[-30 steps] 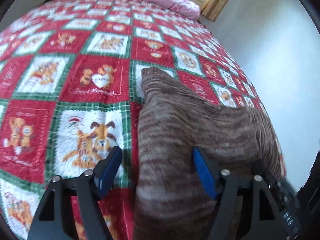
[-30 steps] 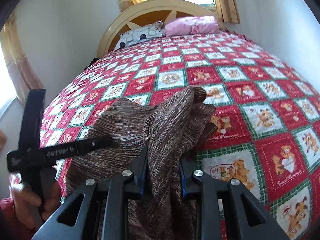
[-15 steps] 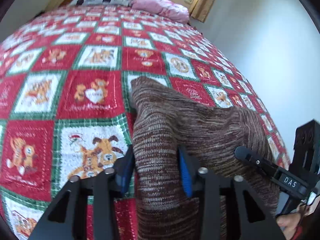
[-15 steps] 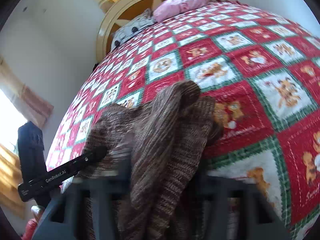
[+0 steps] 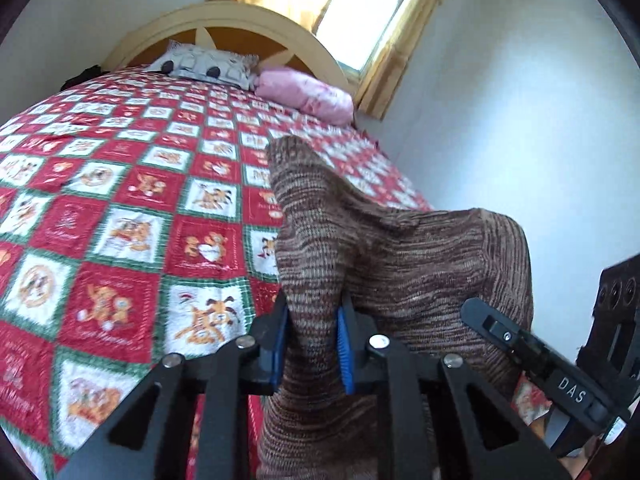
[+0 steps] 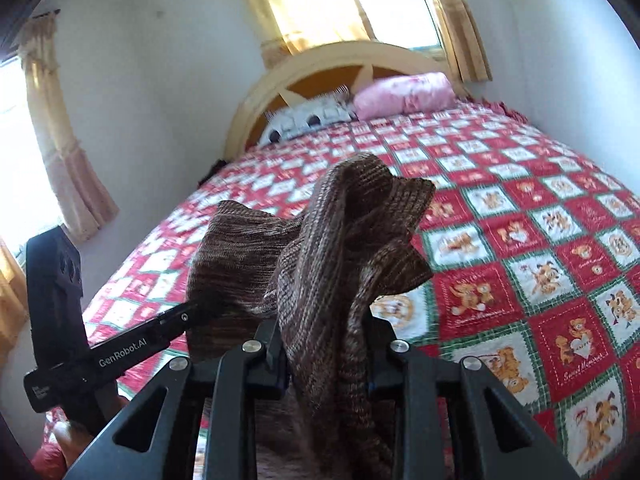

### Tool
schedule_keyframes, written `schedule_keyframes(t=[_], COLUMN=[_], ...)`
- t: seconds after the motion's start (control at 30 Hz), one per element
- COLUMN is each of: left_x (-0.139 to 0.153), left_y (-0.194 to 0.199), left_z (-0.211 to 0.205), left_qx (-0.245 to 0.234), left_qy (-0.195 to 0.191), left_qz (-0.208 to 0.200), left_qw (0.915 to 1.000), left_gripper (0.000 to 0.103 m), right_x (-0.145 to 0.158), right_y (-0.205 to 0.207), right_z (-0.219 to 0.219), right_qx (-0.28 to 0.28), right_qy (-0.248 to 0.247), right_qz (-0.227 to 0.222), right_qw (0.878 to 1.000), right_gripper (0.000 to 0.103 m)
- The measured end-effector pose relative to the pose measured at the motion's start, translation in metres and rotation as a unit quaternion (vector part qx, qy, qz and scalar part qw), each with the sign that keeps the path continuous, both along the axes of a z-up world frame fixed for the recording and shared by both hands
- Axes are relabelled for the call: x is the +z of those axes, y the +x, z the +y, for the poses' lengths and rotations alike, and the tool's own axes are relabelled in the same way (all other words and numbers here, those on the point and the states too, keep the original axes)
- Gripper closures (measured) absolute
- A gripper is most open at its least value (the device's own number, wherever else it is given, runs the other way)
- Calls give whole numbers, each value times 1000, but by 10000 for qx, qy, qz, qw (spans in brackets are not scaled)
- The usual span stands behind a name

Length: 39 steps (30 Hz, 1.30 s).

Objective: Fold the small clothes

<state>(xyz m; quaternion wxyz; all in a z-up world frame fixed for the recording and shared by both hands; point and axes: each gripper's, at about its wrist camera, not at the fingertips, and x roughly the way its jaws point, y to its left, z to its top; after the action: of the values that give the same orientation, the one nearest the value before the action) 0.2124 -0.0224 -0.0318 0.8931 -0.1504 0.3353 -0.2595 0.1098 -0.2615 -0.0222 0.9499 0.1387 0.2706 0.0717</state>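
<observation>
We have the brown knitted garment (image 5: 384, 256) gripped at two points and raised above the quilt (image 5: 120, 216). Our left gripper (image 5: 312, 344) is closing its jaws, its blue pads pinching a bunched fold. Our right gripper (image 6: 324, 352) is also closing, with a thick gather of the knit between its jaws. The cloth hangs crumpled between them, not laid flat. We judge folding has barely begun: it must be spread out, folded over and set down.
</observation>
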Motion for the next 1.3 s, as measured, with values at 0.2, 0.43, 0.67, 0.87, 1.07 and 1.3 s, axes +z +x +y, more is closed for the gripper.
schedule_keyframes(t=[0.2, 0.43, 0.67, 0.87, 1.07, 1.3], left_x=[12, 18, 29, 19, -28, -100], left_y=[-19, -40, -53, -39, 21, 62], left_z=[43, 103, 171, 222, 246, 263], left_qx=[359, 849, 1462, 2035, 2528, 2610], left_qy=[-306, -507, -198, 157, 760, 999], left_qz=[-46, -101, -220, -184, 88, 1176], left_qw=[9989, 9950, 9888, 9788, 9645, 9529], left_gripper=[81, 81, 81, 82, 88, 89], right_x=[27, 44, 37, 14, -30, -106], right_y=[-22, -38, -29, 6, 74, 135], right_z=[43, 105, 169, 229, 267, 254], right_qx=[291, 829, 1449, 2002, 2036, 1729], right_qy=[12, 29, 387, 833, 230, 175], right_qz=[-273, -348, -171, 17, 254, 1159], right_qw=[9992, 9959, 9885, 9762, 9785, 9779], right_gripper=[77, 77, 77, 77, 77, 68])
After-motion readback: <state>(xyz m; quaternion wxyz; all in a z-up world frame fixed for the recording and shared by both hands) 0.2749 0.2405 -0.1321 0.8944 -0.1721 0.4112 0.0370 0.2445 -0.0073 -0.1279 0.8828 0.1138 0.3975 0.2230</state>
